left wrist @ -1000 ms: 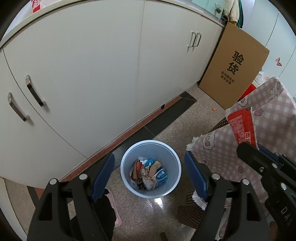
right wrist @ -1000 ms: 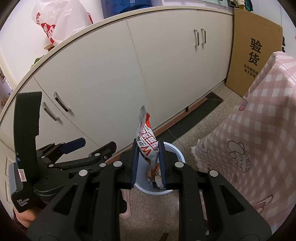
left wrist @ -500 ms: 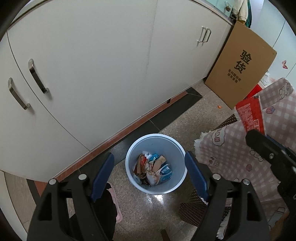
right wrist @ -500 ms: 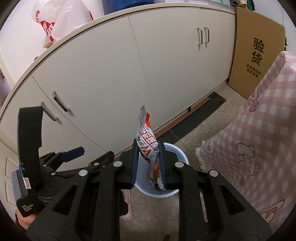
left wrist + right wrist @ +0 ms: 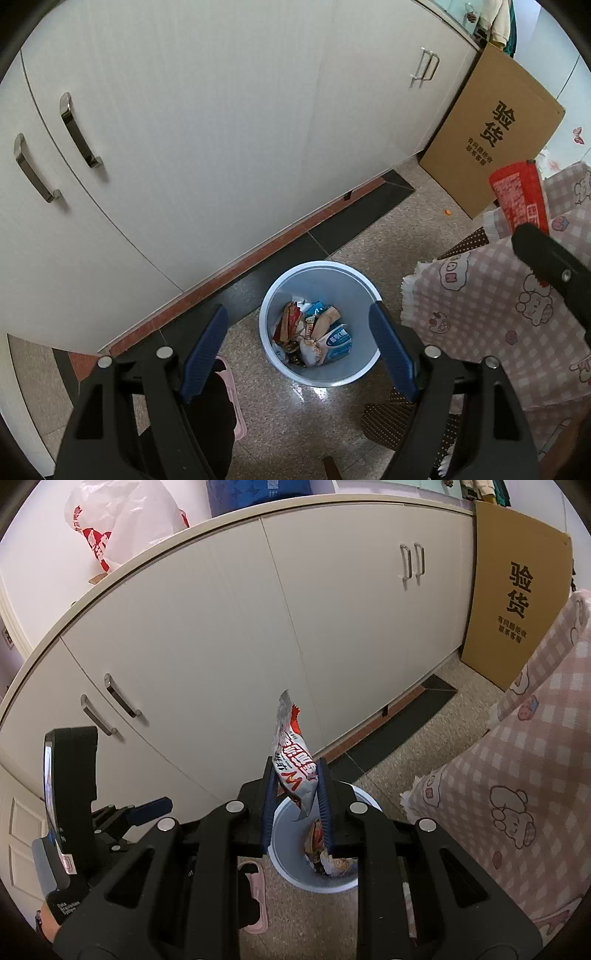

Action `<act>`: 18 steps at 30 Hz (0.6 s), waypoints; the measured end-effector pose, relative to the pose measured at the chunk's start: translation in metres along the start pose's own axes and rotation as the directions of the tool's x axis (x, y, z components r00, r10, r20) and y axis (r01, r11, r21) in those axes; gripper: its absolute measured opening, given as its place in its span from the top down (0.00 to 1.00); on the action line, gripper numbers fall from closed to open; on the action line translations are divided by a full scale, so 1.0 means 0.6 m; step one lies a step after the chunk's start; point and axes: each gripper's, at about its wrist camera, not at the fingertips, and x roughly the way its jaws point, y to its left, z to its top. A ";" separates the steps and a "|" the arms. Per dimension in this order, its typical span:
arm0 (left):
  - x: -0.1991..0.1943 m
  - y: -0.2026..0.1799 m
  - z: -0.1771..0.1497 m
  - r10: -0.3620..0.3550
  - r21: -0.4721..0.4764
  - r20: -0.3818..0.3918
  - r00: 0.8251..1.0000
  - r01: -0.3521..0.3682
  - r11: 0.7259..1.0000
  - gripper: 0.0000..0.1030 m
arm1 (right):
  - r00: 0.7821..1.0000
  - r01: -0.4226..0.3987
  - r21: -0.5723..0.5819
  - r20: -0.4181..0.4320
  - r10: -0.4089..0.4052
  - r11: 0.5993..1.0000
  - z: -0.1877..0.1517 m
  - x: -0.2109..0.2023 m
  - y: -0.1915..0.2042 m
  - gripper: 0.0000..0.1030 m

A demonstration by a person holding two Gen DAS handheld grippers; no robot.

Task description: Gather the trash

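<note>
The right gripper point(image 5: 295, 794) is closed on a snack wrapper point(image 5: 293, 771), its blue fingers point(image 5: 267, 805) pressing the wrapper from both sides at about mid-height. The wrapper stands nearly upright: its crimped top edge rises above the fingers and its lower corner hangs below them, over the opening of the waste bin point(image 5: 354, 884). In the left wrist view the same wrapper shows as a red panel point(image 5: 519, 199) above the dark body of the right gripper, off to the right of the bin.

The left gripper point(image 5: 299, 350) is open and empty. Its fingers point(image 5: 205, 347) frame the bin point(image 5: 317, 280) from above without touching it. The bin stands on the floor in front of white cabinets point(image 5: 221, 129), beside a pink checked cloth point(image 5: 480, 314), and already holds several crumpled packets point(image 5: 314, 339).

Handling, by judgement:
- Weight: the wrapper appears empty or nearly so, hence very light. It is likely to drift or flutter on release instead of dropping straight.
- Stiffness: thin film, soft and easily creased. It holds its upright shape only because the seam edges stiffen it.
- Surface: glossy film, probably slippery; a light pinch may let it slide.
- Fragility: none of consequence. Crushing does no harm.

Hold point: the flat mid-panel, as now gripped, is adequate. A crimped seam end would give a firmer, less slippery purchase. Release is best made low, with the wrapper's lower corner inside the bin rim.
</note>
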 end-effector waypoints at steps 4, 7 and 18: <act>0.010 0.003 0.001 0.004 -0.005 -0.009 1.000 -0.004 1.000 0.25 | 1.000 0.002 0.011 0.019 -0.002 1.000 0.002 0.009 -0.003 0.76; 0.012 0.005 0.002 0.011 -0.006 -0.013 1.000 -0.011 1.000 0.25 | 1.000 0.012 0.029 0.027 -0.012 1.000 0.003 0.015 -0.008 0.44; -0.056 -0.023 0.007 -0.008 0.012 0.049 0.999 0.007 1.000 0.25 | 0.987 0.117 -0.014 0.114 -0.115 0.993 0.015 -0.065 -0.008 0.36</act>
